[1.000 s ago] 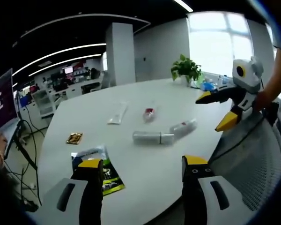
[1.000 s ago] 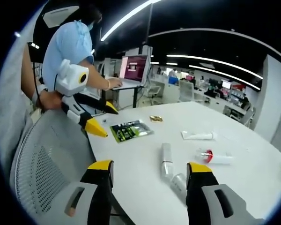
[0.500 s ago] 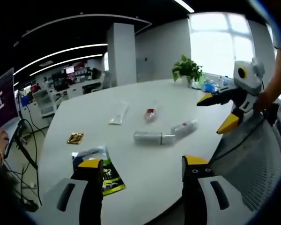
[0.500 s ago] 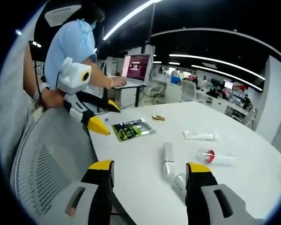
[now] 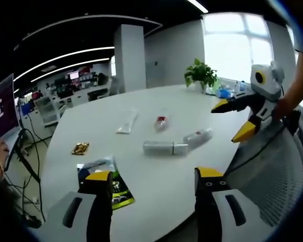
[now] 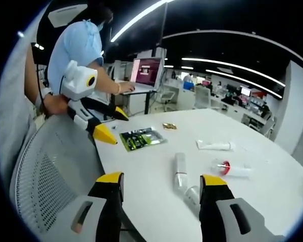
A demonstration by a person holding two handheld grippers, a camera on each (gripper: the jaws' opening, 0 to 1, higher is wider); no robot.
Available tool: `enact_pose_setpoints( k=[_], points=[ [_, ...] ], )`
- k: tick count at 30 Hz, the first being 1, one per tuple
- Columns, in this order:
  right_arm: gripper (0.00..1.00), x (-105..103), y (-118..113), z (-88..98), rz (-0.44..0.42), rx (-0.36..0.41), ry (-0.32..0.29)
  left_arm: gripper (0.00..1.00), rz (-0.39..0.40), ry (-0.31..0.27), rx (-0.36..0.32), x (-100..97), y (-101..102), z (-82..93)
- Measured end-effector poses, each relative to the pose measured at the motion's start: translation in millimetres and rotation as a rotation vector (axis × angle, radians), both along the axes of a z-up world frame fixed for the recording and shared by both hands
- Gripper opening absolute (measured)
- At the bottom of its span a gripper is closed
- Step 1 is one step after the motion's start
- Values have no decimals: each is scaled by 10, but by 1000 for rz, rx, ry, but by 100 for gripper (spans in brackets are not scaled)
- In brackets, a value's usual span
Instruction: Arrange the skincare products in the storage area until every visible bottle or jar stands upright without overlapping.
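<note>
1. Left gripper (image 5: pixel 149 184): jaws spread wide, nothing between them, hanging off the near edge of the white table (image 5: pixel 156 113). In the right gripper view it enters from the left above a mesh chair back (image 6: pixel 50 171), jaws likewise parted.
2. Going left to right in the left gripper view: a small gold packet (image 5: pixel 80 148), a green-and-black sachet (image 5: pixel 107 181) partly behind the left jaw, a flat white tube (image 5: pixel 127 122), a red-collared bottle (image 5: pixel 161 121), then two pale bottles on their sides, the long bottle (image 5: pixel 164 147) and the short bottle (image 5: pixel 198 137).
3. Key relation: the long bottle lies straight ahead of the left gripper, well apart from it, its long axis running crosswise to the jaws. The short bottle meets its right end at an angle; touching or just beside, I cannot tell.
4. Right gripper (image 6: pixel 161 184): jaws open, empty, also held short of the table edge. The short bottle (image 6: pixel 193 194) sits just beyond its right jaw, so my judgement is that this gripper is the nearer one to it.
5. Every bottle lies flat; none stands yet. No tray, box or other container is visible on the table.
6. Far right in the left gripper view: a potted plant (image 5: pixel 201 74) at the table's far edge.
</note>
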State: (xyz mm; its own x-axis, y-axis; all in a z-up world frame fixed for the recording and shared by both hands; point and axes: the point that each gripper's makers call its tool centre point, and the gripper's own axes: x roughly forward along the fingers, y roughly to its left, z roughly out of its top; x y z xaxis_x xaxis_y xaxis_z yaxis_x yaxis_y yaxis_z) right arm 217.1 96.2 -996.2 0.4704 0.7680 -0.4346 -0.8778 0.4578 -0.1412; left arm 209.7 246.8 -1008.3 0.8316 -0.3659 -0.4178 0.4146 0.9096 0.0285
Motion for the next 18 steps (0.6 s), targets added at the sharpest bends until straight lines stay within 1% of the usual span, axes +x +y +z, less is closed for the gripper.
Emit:
enact_pose_setpoints(
  k=[13,18],
  points=[
    [59,-8,-2,-12,5,-10,-6,62,2,-1,-1,-1,-1,4],
    [58,29,-52,-81,-7,-38,5,63,5,-6,-12,7,-27,24]
  ],
)
